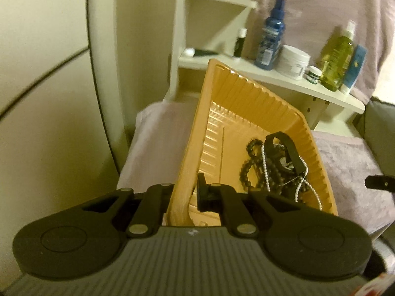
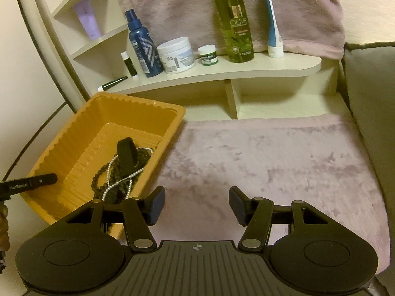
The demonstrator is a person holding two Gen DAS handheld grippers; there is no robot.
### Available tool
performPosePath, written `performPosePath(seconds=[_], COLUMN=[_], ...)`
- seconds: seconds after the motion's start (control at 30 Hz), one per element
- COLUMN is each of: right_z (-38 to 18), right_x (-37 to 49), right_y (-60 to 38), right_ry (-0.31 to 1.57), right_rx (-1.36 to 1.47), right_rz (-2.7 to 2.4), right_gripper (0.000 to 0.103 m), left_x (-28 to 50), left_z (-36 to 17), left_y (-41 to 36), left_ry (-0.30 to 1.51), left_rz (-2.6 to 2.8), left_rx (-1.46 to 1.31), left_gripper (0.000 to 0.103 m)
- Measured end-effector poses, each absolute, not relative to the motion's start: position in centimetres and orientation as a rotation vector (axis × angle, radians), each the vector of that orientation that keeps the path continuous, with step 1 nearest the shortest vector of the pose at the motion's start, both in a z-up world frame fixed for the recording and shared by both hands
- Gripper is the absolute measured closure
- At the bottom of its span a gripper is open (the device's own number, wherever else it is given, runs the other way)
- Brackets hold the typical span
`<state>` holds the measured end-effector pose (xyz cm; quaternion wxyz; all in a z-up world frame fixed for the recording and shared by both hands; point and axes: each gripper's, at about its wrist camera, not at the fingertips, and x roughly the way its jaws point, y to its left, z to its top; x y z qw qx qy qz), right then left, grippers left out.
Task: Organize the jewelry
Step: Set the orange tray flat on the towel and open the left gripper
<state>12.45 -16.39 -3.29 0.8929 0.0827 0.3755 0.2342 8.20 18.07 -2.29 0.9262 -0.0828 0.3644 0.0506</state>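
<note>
An orange ribbed basket (image 1: 259,98) (image 2: 86,123) sits tilted on a pink fuzzy cloth (image 2: 271,160). Inside it lies a tangle of jewelry (image 1: 271,167) (image 2: 123,170): dark bead strings, a string of small pearls and a black strap. My left gripper (image 1: 185,190) is shut on the basket's near wall, one finger inside and one outside. In the right wrist view, one of its fingers (image 2: 37,181) shows at the basket's left corner. My right gripper (image 2: 196,204) stands open above the cloth, just right of the basket, with nothing between its fingers.
A white shelf unit (image 2: 222,74) behind the basket carries a blue bottle (image 2: 142,46), a white jar (image 2: 176,54), a small green-labelled jar (image 2: 208,55), an olive-green bottle (image 2: 233,24) and a blue-white tube (image 2: 272,32). A grey cushion (image 2: 370,123) borders the cloth on the right.
</note>
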Motion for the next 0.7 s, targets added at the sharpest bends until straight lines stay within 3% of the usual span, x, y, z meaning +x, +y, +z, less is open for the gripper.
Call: performPosePath(seconds=[0.43, 0.57, 0.7], right_z=[-3.0, -3.0, -2.9], right_x=[11.1, 10.5, 9.8], right_y=[-15.4, -15.4, -15.6], right_ry=[0.780, 0.780, 0.773], right_rx=[0.141, 0.146, 0.154], right_rz=[0.488, 0.490, 0.489], right_gripper=[0.046, 0.045, 0.045], left_x=[7.3, 6.7, 5.9], left_z=[-5.0, -5.1, -4.6], left_y=[21.2, 21.6, 21.9], left_ry=[0.777, 0.760, 0.751], left_rz=[0.062, 0.078, 0.098], left_rx=[-0.380, -0.412, -0.404], left_gripper=[0.077, 0.054, 0.051])
